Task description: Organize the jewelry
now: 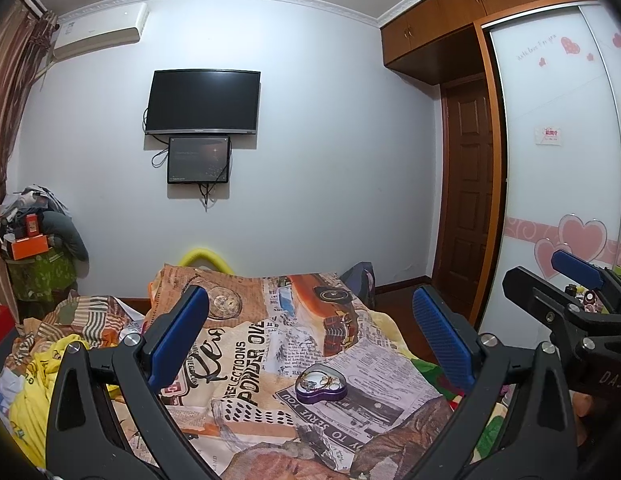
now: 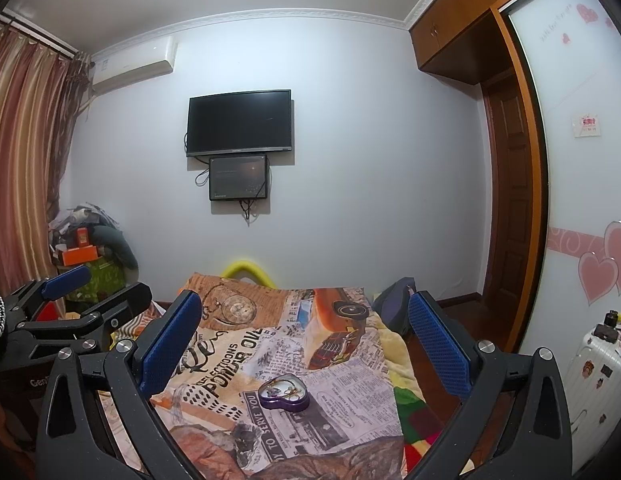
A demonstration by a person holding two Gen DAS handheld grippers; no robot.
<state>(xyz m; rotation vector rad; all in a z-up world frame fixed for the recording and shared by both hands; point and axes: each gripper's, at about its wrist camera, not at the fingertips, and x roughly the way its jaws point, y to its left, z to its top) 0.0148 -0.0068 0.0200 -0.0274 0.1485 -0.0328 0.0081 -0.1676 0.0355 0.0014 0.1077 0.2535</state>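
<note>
The left gripper [image 1: 310,334] is hovering spread wide, gripping nothing. Ahead, a purple heart-shaped tin [image 1: 321,388] is sitting on the newsprint-patterned bedspread [image 1: 246,360], holding what may be jewelry. The right gripper [image 2: 304,342] is likewise hanging released. Sorting looks barely begun.

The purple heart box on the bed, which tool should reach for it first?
Probably right. The purple heart box lies nearer the centre between the open right tool; in the left tool view it sits right of centre.
</note>
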